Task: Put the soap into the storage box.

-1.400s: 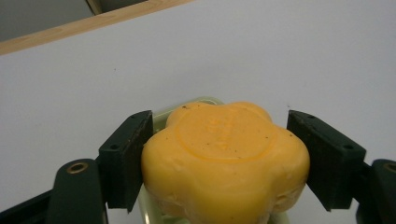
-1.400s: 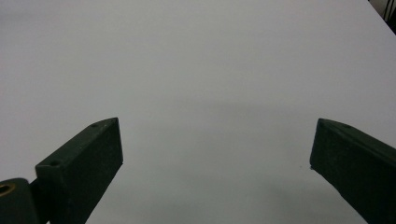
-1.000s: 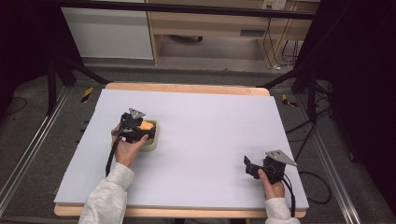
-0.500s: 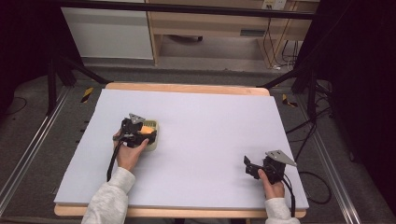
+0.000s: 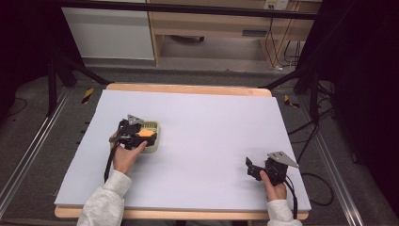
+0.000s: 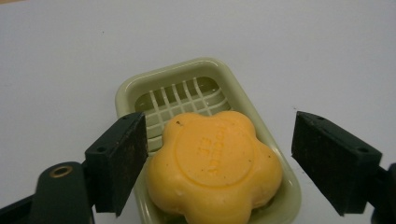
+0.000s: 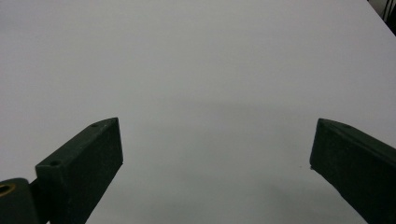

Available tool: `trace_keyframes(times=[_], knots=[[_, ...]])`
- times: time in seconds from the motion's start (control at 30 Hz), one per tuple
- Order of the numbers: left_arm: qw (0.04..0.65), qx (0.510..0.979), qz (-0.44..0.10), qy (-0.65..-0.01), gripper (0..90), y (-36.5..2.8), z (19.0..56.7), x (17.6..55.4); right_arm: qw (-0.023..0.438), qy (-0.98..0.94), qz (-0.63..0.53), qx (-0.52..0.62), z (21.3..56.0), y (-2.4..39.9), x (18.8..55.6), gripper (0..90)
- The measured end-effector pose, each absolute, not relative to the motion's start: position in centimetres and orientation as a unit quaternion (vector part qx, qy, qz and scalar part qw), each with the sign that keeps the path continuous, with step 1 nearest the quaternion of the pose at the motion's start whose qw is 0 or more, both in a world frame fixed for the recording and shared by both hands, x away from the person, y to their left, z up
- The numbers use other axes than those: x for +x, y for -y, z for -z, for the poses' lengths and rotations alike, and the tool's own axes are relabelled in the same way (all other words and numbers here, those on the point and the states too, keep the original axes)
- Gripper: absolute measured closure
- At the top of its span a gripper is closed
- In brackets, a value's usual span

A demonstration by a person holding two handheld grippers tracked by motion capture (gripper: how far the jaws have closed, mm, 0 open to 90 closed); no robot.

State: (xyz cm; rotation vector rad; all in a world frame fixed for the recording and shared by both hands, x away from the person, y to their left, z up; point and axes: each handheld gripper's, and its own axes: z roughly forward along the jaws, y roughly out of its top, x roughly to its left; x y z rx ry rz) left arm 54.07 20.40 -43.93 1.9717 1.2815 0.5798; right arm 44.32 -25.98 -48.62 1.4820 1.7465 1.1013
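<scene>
An orange flower-shaped soap (image 6: pixel 215 158) lies at the near end of a pale green soap dish (image 6: pixel 187 77) with a slatted bottom. My left gripper (image 6: pixel 219 158) stands over it, one jaw on each side of the soap. Its jaws have just been opening, and a small gap shows between each pad and the soap. In the high view the soap (image 5: pixel 147 133) and dish (image 5: pixel 153 141) sit at the table's left-middle, under the left gripper (image 5: pixel 144 136). My right gripper (image 5: pixel 249 168) rests near the front right with open, empty jaws (image 7: pixel 217 163).
A pale lilac mat (image 5: pixel 211 127) covers the wooden table (image 5: pixel 188 88). Cables trail from both grippers toward the near edge. Dark stands and cords (image 5: pixel 306 94) flank the table on the floor.
The left gripper's jaws have spread apart around the soap, which now rests in the dish. The left hand shifted only slightly. The right hand has kept still.
</scene>
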Motion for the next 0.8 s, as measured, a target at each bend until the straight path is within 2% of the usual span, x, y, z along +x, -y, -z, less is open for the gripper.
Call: trace_keyframes(times=[0.33,0.8], knots=[[0.366,0.765,-0.223,-0.48,25.0,-23.0,42.3,51.5,0.295,-0.656,-0.414,0.558,48.6,26.0,44.3,3.0],[0.348,0.76,-0.223,-0.501,27.1,-28.3,45.6,47.5,0.29,-0.656,-0.413,0.561,48.6,26.0,44.4,3.0]])
